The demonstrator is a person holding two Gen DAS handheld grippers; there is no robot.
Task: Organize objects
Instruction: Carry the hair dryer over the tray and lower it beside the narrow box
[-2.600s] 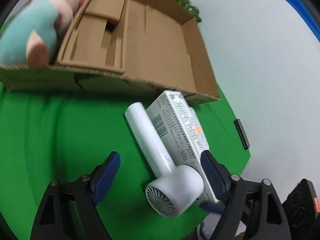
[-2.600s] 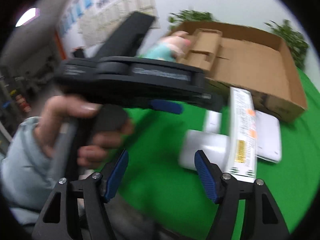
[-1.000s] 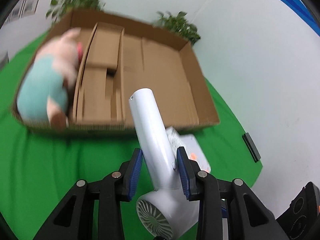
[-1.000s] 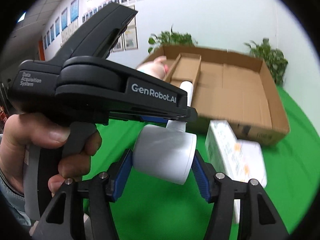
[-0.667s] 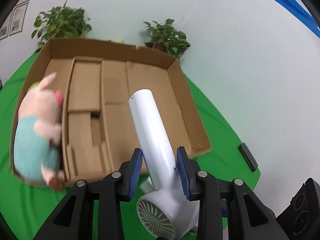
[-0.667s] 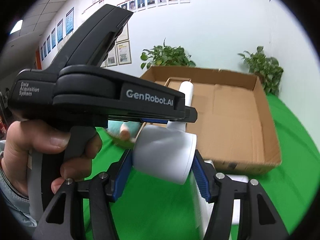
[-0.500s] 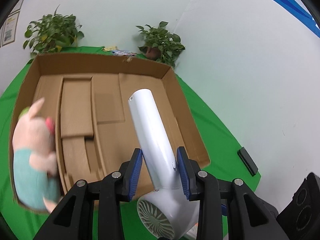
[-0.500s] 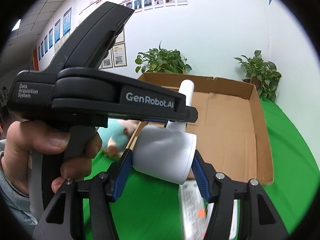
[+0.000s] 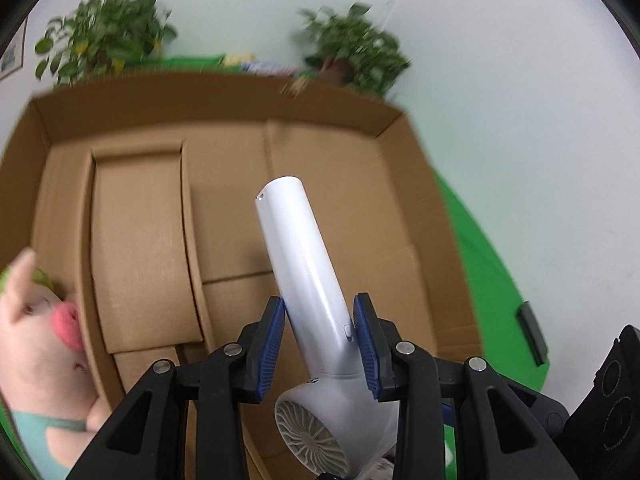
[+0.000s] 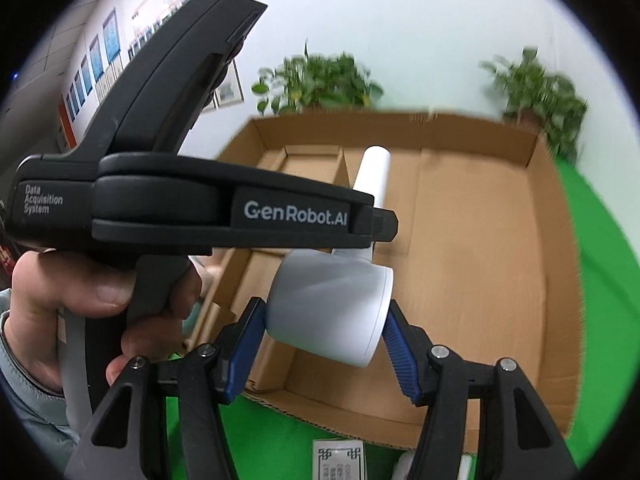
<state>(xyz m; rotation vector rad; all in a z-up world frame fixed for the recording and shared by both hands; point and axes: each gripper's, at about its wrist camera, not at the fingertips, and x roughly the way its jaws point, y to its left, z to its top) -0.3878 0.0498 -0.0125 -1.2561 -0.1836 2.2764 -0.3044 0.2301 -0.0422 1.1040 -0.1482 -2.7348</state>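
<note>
A white hair dryer (image 9: pixel 308 280) is held in the air by both grippers above the open cardboard box (image 9: pixel 340 152). My left gripper (image 9: pixel 318 340) is shut on its handle. My right gripper (image 10: pixel 326 338) is shut on its round head (image 10: pixel 328 312), just under the left gripper's black body (image 10: pixel 180 208). The box (image 10: pixel 480 240) lies on the green cloth (image 10: pixel 600 260). A pink plush pig in teal (image 9: pixel 36 360) lies in the box's left part. A white printed carton (image 10: pixel 338 458) peeks in below the box's near edge.
Cardboard dividers (image 9: pixel 136 240) fill the box's left half. Two potted plants (image 9: pixel 104 36) stand behind the box against the white wall. A small black item (image 9: pixel 532 336) lies on the cloth at the right.
Both grippers have carried the hair dryer forward over the box. The box now fills the views, the plush pig has slid to the left edge, and the white carton has dropped almost out of view.
</note>
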